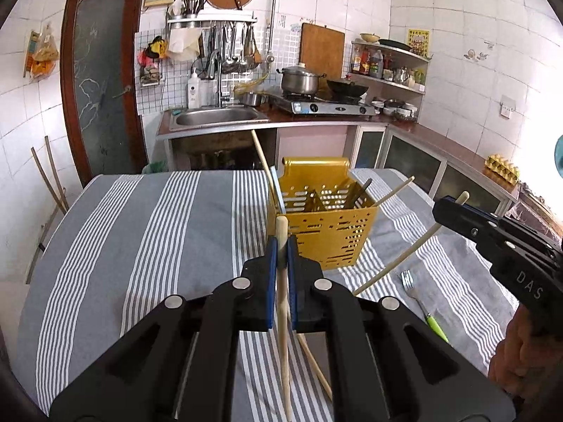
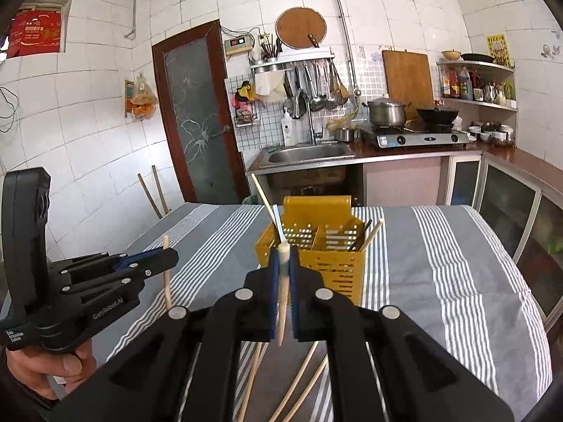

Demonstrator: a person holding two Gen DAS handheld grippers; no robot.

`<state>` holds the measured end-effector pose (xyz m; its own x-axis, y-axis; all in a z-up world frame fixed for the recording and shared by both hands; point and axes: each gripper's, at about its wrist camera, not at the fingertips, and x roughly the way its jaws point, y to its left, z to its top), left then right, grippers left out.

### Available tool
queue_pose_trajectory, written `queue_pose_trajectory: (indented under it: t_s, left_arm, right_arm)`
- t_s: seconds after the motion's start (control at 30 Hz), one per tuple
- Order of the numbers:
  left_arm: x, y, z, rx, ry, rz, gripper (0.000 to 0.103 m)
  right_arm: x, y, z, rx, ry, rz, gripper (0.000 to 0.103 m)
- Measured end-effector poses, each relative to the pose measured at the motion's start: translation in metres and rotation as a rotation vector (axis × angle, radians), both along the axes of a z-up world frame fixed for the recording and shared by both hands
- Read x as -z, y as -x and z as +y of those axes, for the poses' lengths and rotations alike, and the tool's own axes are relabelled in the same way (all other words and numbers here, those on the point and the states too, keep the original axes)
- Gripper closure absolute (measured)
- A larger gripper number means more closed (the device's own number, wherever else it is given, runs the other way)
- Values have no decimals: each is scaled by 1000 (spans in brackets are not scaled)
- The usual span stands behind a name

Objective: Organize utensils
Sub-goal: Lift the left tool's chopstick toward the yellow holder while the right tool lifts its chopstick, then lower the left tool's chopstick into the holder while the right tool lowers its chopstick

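A yellow perforated utensil holder (image 1: 325,225) stands on the striped table; it also shows in the right wrist view (image 2: 323,249). It holds chopsticks and dark-handled utensils. My left gripper (image 1: 281,246) is shut on a wooden chopstick (image 1: 283,320), held upright just in front of the holder. It also shows at the left of the right wrist view (image 2: 169,256). My right gripper (image 2: 284,263) is shut on another wooden chopstick (image 2: 283,302), and shows at the right of the left wrist view (image 1: 447,207). A fork with a green handle (image 1: 420,304) lies on the cloth.
More loose chopsticks (image 2: 299,383) lie on the cloth below my grippers. The table wears a grey and white striped cloth (image 1: 158,232). Behind it are a sink (image 1: 218,117), a stove with pots (image 1: 316,102) and a counter along the right wall.
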<state>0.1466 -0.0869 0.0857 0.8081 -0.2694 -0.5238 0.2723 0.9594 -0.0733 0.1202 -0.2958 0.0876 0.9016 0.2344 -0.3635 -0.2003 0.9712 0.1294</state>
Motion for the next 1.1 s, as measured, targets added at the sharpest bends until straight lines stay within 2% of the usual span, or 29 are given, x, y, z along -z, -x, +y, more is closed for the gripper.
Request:
queue_pose_trajectory:
  t_s: [0.27,0.6,0.93,1.1]
  left_arm:
    - [-19,2,-5,15,14,-45,99]
    - [-57,0,-12,21,30,-161,99]
    - [-87,-18,-18,26,45,-234,99]
    - [-105,-27,-22,19,54,-301,99]
  right_arm:
    - [-17,12,-5,15,18,-32,97]
    - [-42,20,-8,16,52,-75,97]
    - [-69,11,-8,29,74,-116,97]
    - [-85,-1,-7,39,101,-131,97]
